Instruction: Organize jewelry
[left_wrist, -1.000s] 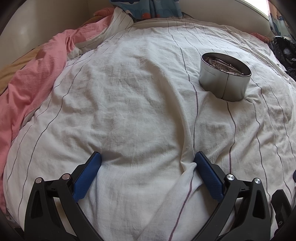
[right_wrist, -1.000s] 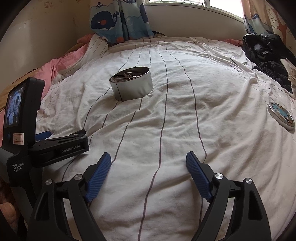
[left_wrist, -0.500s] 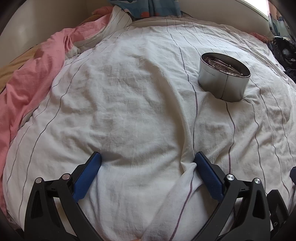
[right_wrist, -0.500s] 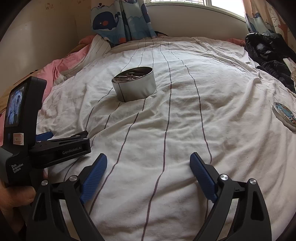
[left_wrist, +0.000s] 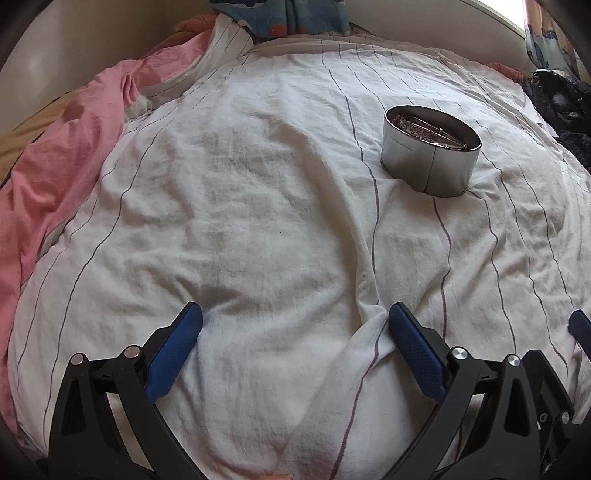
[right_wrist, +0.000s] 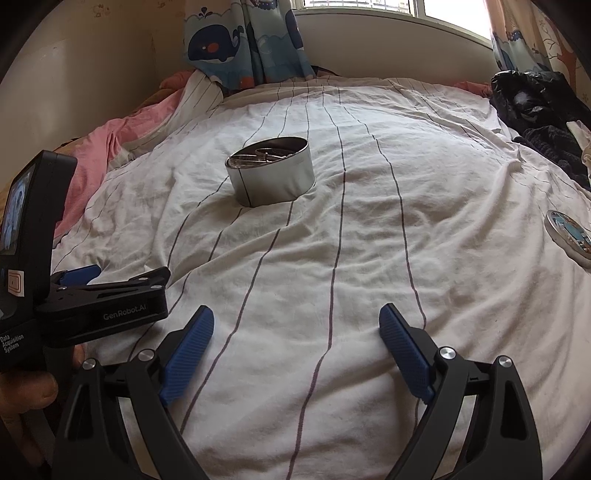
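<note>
Both grippers, left (left_wrist: 295, 317) and right (right_wrist: 297, 321), have fingers wide apart over bare sheet (right_wrist: 369, 258). The tin (right_wrist: 271, 170) holding jewelry (left_wrist: 424, 129) sits mid-bed, well ahead. A lid (right_wrist: 569, 236) lies near the right edge.

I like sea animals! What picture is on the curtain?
Blue whales on a light blue curtain, clearest in the right wrist view.

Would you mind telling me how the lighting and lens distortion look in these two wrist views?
Left wrist view: strong fisheye bulge, dark vignette corners, sheet evenly lit and sharp, blown-out patch at upper right. Right wrist view: window overexposed, daylight falling on the tin, stripes bowed by the lens.
</note>
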